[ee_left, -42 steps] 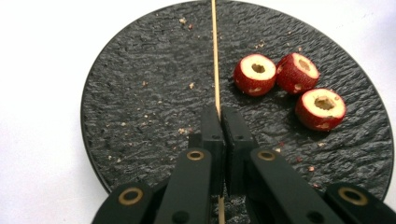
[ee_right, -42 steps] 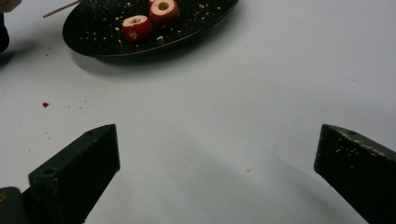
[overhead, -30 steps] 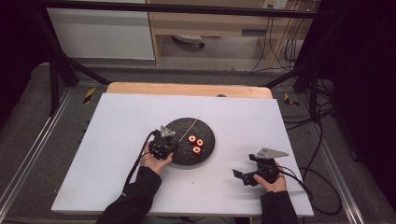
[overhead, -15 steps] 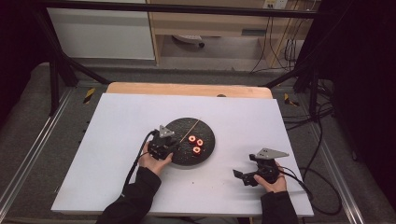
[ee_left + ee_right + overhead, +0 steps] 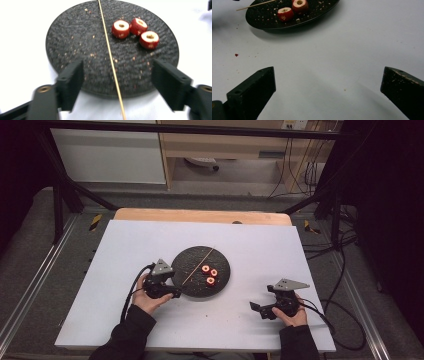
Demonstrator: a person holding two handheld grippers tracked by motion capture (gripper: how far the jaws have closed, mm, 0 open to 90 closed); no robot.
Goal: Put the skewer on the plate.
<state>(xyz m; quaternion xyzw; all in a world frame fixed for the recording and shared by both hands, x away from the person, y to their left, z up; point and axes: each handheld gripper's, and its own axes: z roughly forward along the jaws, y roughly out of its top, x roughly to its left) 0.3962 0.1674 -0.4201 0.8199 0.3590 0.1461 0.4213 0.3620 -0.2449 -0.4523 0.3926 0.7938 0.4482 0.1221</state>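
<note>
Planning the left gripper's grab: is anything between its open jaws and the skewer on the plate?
Nothing visible. The left gripper is open at the plate's near edge, with the skewer running straight between the jaws. The three fruit pieces sit farther back, beside the skewer.

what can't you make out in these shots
- Third red fruit piece: in the right gripper view the top edge cuts off the plate, so just two pieces appear.
- Skewer: its near end runs off the bottom edge of the left gripper view.
- Left gripper: blurred there, jaw detail unclear.
- Crumbs on the plate: too small in the high view.
- Right gripper: body below the frame.
</note>
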